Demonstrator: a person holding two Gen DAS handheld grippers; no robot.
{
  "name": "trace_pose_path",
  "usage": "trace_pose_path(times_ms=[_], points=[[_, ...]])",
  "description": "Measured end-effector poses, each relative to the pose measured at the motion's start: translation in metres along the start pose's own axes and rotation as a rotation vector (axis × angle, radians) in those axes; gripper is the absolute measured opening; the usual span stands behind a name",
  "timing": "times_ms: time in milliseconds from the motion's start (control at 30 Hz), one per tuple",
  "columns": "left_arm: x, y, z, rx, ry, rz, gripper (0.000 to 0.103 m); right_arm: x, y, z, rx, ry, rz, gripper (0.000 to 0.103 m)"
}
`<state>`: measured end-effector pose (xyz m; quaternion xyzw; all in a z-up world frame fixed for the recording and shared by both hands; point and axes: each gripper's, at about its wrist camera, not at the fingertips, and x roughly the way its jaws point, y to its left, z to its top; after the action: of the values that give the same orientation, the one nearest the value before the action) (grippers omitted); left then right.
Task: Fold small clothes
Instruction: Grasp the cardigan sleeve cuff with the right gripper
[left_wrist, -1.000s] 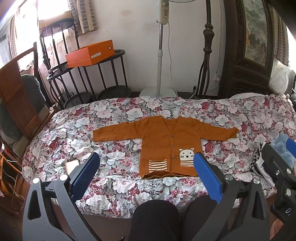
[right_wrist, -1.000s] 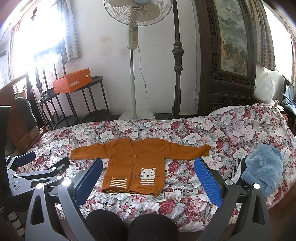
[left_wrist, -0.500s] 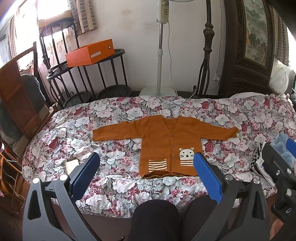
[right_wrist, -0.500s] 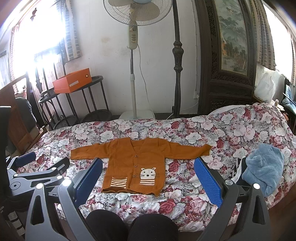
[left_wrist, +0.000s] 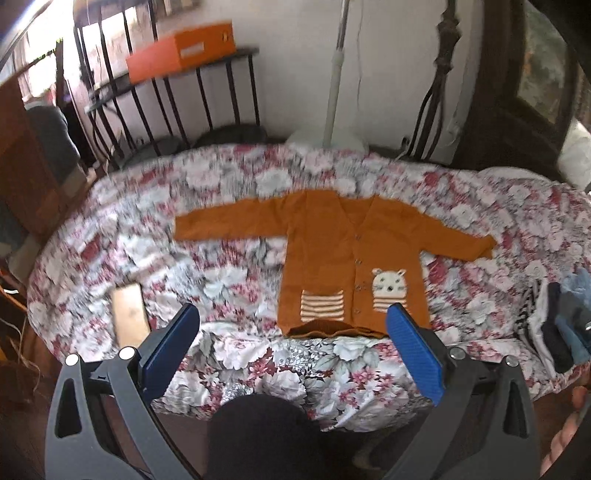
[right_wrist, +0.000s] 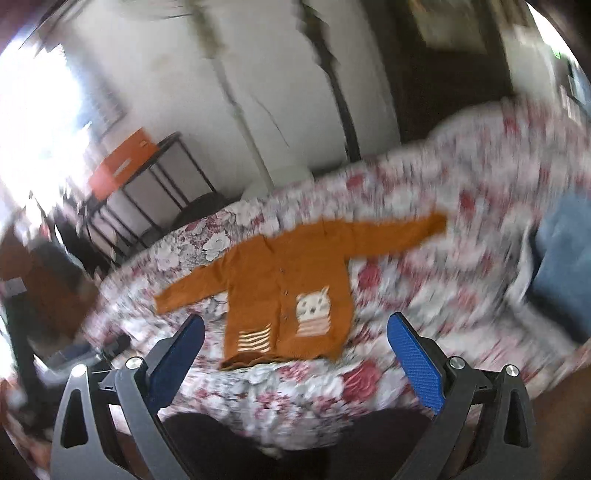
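A small orange-brown cardigan with a cat face and striped pockets lies flat, sleeves spread, on the floral bedspread. It also shows in the right wrist view, blurred and tilted. My left gripper is open and empty, held in front of the cardigan's hem. My right gripper is open and empty, also short of the hem.
A pile of blue and dark clothes lies at the bed's right end, blue cloth in the right view. A tan flat object lies on the bed's left. A black rack with an orange box, a fan pole and dark wooden furniture stand behind.
Both grippers have moved forward and tipped down toward the bed. The right view has rolled and blurred with fast motion. The cardigan has not moved.
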<state>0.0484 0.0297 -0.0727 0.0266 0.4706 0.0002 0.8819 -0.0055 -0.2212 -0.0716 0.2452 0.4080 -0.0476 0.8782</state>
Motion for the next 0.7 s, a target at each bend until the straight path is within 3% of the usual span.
trace_pose_path(times_ms=[133,200,300,467,567,633,700], points=[[0.063,-0.004,0.012,-0.005,0.103,0.034,0.098,0.048,-0.072,0.005,0.314,0.054,0.114,0.099],[0.099,-0.006,0.013,-0.007,0.162,0.058,0.098,0.072,-0.097,0.006,0.415,0.055,0.125,0.099],[0.142,-0.008,0.019,-0.017,0.227,0.075,0.098,0.107,-0.131,0.018,0.530,0.031,0.122,0.099],[0.200,-0.020,0.035,0.002,0.272,0.124,0.098,0.168,-0.195,0.047,0.743,-0.066,0.146,0.097],[0.230,-0.033,0.048,0.032,0.279,0.148,0.098,0.204,-0.226,0.061,0.827,-0.111,0.160,0.085],[0.251,-0.042,0.057,0.047,0.287,0.157,0.098,0.226,-0.244,0.068,0.870,-0.145,0.174,0.067],[0.268,-0.050,0.064,0.056,0.291,0.154,0.098,0.241,-0.258,0.072,0.882,-0.167,0.185,0.055]])
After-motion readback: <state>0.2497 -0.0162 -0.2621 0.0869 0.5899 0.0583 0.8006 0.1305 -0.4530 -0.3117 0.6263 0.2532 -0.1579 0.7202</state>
